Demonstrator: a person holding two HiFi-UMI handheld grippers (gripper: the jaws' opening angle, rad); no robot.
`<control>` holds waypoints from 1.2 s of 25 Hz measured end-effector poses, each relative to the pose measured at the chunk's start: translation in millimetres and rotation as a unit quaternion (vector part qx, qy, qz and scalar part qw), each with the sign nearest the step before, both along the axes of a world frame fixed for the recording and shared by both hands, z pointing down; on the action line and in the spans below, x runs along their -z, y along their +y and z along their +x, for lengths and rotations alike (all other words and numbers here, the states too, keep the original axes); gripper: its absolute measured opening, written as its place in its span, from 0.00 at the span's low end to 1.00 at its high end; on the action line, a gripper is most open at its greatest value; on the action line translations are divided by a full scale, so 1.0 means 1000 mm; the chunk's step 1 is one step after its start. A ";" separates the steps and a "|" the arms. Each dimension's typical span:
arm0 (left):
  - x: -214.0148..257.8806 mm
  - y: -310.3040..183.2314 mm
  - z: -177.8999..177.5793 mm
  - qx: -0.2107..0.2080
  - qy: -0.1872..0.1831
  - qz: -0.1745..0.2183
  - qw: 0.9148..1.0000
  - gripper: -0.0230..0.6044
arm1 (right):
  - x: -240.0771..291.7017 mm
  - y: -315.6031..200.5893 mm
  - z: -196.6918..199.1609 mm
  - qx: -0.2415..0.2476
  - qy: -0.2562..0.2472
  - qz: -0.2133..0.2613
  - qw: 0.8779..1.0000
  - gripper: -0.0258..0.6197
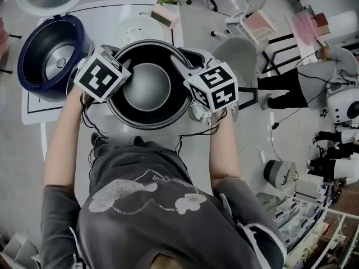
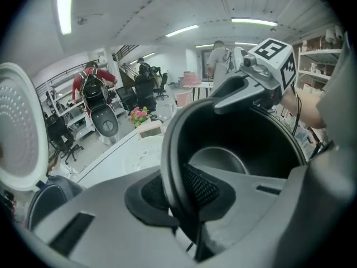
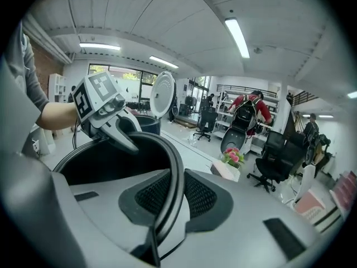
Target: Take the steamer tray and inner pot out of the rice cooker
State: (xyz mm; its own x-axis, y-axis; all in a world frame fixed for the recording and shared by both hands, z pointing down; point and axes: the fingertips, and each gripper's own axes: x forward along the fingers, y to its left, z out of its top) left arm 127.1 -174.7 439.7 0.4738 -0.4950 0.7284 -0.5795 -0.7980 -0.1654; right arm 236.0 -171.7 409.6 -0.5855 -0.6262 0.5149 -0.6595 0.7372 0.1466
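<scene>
Nearest, the left gripper (image 2: 179,190) and right gripper (image 3: 167,197) each pinch the thin rim of the one inner pot (image 1: 147,87), on opposite sides. It looks like stiff, slick metal, probably weighty, so two opposite holds suit it. One open rice cooker (image 1: 50,55) stands left of the left gripper. One pale tray (image 1: 137,29), likely the steamer's, lies beyond the pot.

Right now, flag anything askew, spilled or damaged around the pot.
Nothing stands out. The inner pot is empty and undamaged as far as shown, its rim clamped by the left gripper on one side and the right gripper opposite. The rice cooker stands open beside it; no spill shows.
</scene>
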 end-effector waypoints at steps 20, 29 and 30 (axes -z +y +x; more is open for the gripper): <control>-0.073 -0.050 0.033 0.055 -0.008 -0.045 0.997 0.11 | -0.092 -0.047 0.037 0.014 -0.005 -0.092 0.996 0.18; -0.102 -0.047 0.032 0.063 -0.011 -0.123 0.990 0.12 | -0.109 -0.063 0.036 0.035 0.038 -0.097 0.994 0.20; -0.103 -0.047 0.032 0.061 -0.012 -0.124 0.990 0.12 | -0.110 -0.064 0.036 0.036 0.039 -0.095 0.994 0.21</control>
